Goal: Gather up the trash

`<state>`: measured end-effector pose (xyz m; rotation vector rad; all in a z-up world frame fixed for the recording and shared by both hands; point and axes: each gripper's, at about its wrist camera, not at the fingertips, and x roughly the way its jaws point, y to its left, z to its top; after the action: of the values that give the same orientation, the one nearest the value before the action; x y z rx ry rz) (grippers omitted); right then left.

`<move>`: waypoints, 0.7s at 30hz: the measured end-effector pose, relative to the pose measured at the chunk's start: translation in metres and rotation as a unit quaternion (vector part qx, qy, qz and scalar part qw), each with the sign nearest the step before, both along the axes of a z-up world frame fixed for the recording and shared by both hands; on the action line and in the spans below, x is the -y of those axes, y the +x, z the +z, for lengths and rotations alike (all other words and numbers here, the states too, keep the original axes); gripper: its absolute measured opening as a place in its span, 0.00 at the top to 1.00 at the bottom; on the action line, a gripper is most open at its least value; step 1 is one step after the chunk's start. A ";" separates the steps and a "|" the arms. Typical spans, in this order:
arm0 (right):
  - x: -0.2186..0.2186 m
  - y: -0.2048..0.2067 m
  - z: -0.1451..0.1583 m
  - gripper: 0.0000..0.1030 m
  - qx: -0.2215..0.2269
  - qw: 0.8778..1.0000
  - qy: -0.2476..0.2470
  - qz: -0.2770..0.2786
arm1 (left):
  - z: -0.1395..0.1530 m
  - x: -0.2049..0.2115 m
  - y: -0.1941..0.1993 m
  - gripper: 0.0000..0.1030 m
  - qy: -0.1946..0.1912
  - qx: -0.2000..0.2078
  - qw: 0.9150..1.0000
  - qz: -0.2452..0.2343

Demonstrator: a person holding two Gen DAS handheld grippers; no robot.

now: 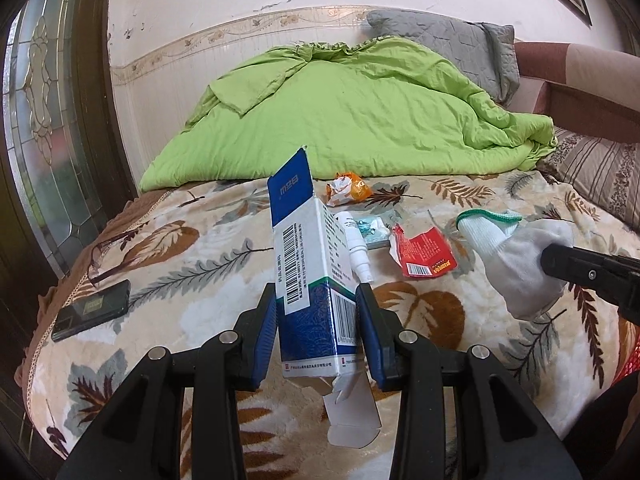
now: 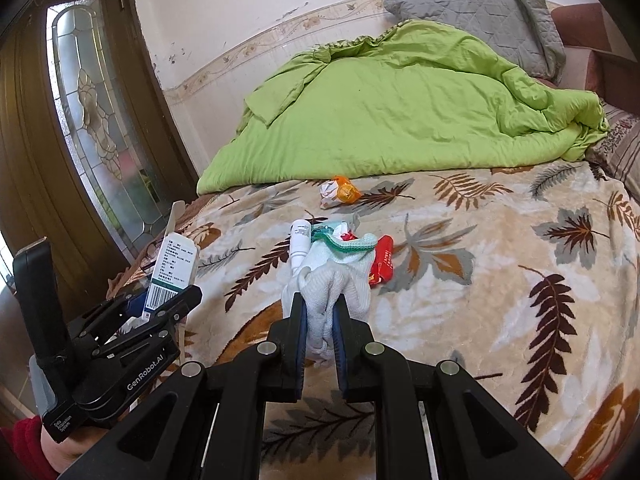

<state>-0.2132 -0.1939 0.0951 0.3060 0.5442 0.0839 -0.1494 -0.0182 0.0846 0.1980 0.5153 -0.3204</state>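
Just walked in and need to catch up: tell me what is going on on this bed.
A person is clearing trash off the bed with a handheld gripper in each hand. The left gripper has its fingers closed on a blue and white carton, lifted off the leaf-print blanket. The right gripper is shut on a white glove. A white tube, a red wrapper and an orange wrapper lie uncollected on the blanket.

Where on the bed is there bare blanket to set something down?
Free: the leaf-print blanket right of the torn red wrapper, and between the black phone and the white spray bottle. Crowded: the centre, from bottle to crumpled orange wrapper.
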 end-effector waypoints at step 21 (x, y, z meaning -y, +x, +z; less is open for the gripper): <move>0.001 0.000 -0.001 0.87 0.000 1.000 -0.001 0.000 | 0.003 -0.005 0.005 0.64 -0.007 -0.007 1.000 0.013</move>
<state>-0.2127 -0.1947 0.0946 0.3046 0.5434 0.0832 -0.1441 -0.0130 0.0873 0.1746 0.5290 -0.3006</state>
